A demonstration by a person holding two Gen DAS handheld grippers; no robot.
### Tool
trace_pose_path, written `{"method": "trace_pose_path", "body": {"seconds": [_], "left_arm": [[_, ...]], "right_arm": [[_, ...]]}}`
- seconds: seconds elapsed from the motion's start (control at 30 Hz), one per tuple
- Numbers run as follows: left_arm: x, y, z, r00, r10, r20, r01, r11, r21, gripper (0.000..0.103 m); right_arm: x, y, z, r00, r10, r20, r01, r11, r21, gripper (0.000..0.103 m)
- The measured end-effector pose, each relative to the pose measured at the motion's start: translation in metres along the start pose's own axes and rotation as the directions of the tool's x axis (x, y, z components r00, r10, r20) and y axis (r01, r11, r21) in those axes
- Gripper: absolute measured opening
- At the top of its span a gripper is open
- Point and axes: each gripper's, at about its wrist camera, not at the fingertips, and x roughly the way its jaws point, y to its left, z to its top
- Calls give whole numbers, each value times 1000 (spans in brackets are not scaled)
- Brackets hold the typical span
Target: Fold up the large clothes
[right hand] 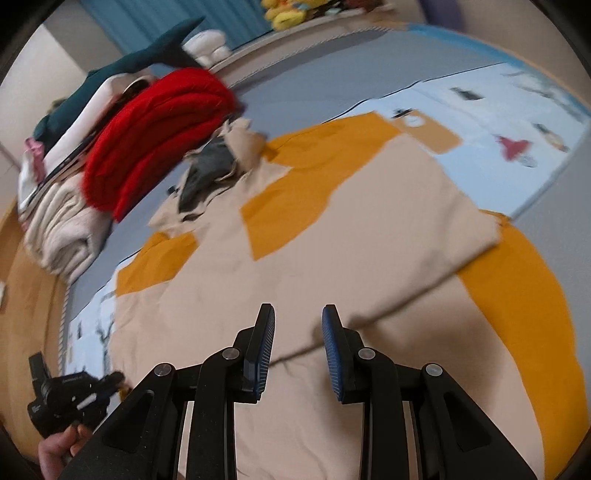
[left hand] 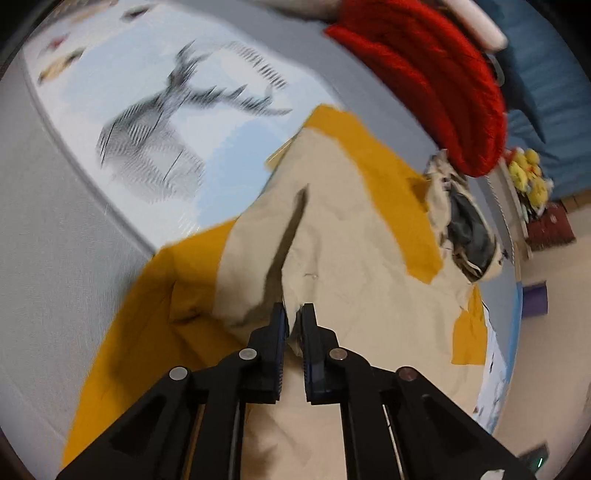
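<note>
A large beige and mustard-yellow garment (left hand: 362, 236) lies spread on a bed, its dark-lined hood (left hand: 465, 221) bunched at the far end. My left gripper (left hand: 293, 317) is shut on a raised fold of the beige cloth, which sticks up between its pads. In the right wrist view the same garment (right hand: 369, 221) fills the middle. My right gripper (right hand: 298, 325) hovers over its near beige part, open, with nothing between its fingers. The left gripper (right hand: 70, 398) also shows there at the lower left, held by a hand (right hand: 55, 450).
A pile of folded clothes sits beside the hood: a red knit (right hand: 155, 129) on a cream sweater (right hand: 62, 225). A teal plush (right hand: 147, 55) and yellow plush toys (right hand: 288, 14) lie beyond. The bed has a light blue printed sheet (left hand: 155, 122); floor (left hand: 554, 295) lies off its right edge.
</note>
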Motion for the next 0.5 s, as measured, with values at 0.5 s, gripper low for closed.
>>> {"method": "trace_pose_path", "body": {"seconds": [0.5], "left_arm": [[-13, -52, -1, 992, 66, 107, -96, 945, 314, 21]], "right_arm": [[9, -104, 28, 968, -246, -49, 248, 917, 313, 29]]}}
